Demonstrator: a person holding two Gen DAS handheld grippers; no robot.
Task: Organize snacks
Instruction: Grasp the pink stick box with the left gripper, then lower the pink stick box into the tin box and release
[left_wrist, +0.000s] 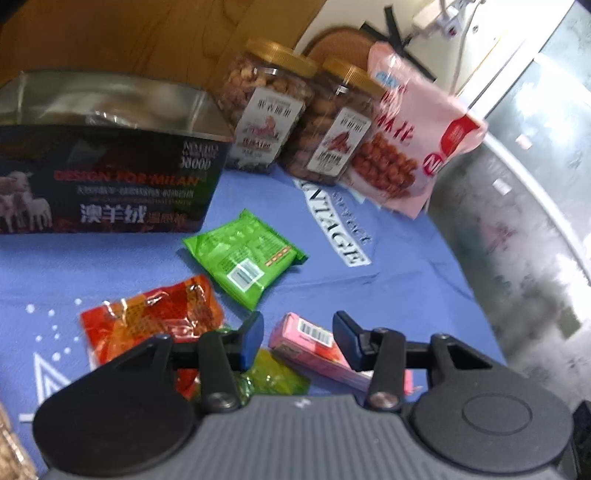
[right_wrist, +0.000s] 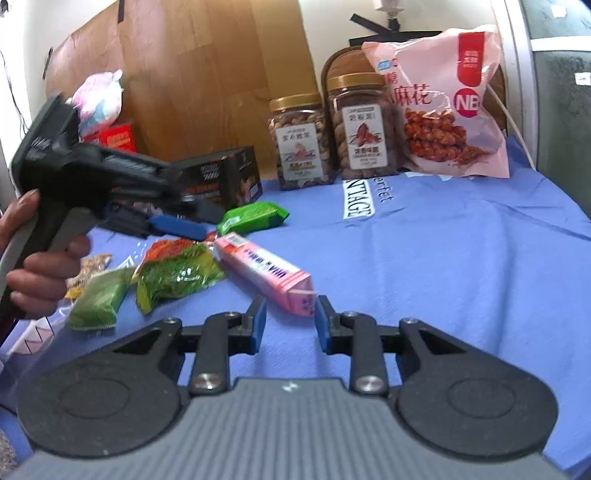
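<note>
Small snack packs lie on the blue cloth: a green pack (left_wrist: 243, 258), a red-orange pack (left_wrist: 151, 325), a yellow-green pack (left_wrist: 273, 380) and a long pink box (left_wrist: 332, 350). My left gripper (left_wrist: 297, 339) is open and empty, just above the pink box's near end. In the right wrist view the pink box (right_wrist: 262, 269) lies just ahead of my open, empty right gripper (right_wrist: 290, 323). The left gripper (right_wrist: 177, 225) hovers over the red pack (right_wrist: 166, 249), beside a green pack (right_wrist: 255, 216).
A dark open box (left_wrist: 103, 177) stands at the back left. Two gold-lidded nut jars (left_wrist: 258, 110) (left_wrist: 332, 122) and a large pink twist-snack bag (left_wrist: 406, 140) stand at the back. More green packs (right_wrist: 177, 273) (right_wrist: 96, 302) lie left. The cloth's right edge (left_wrist: 461, 266) drops off.
</note>
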